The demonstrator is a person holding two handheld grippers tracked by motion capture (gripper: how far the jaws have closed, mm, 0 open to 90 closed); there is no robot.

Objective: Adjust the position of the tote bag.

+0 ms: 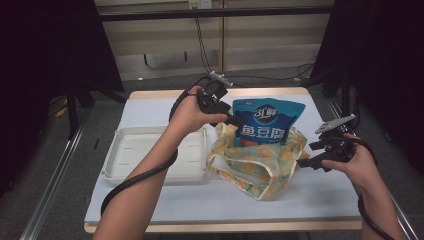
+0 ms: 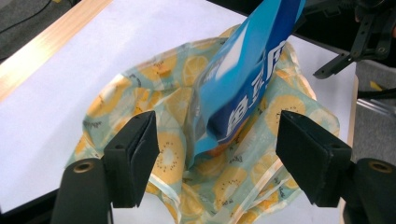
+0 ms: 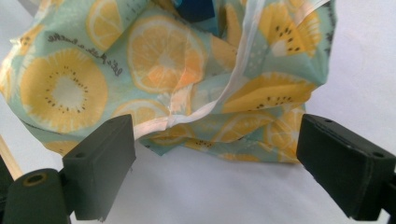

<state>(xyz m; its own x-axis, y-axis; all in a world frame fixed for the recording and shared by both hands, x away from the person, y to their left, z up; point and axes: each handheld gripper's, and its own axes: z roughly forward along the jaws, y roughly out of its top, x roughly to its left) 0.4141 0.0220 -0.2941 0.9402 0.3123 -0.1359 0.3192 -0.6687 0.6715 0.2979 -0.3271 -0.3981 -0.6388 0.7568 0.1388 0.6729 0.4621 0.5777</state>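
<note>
The blue snack pouch (image 1: 267, 121) stands half inside the fruit-print bag (image 1: 260, 162) in the middle of the worktop (image 1: 200, 200), its top leaning toward the far edge. My left gripper (image 1: 227, 116) sits just beside the pouch's left edge, jaws spread and holding nothing. My right gripper (image 1: 312, 156) waits at the bag's right rim, jaws also spread. I judge the pouch could tip out, since the limp bag gives it little support and nothing is pinching the rim. The right gripper view shows the bag's pale handle strap (image 3: 233, 79) lying just ahead of the jaws; the left gripper view shows how shallowly the pouch (image 2: 247, 79) sits inside. The white tray (image 1: 150, 155) lies at the left.
</note>
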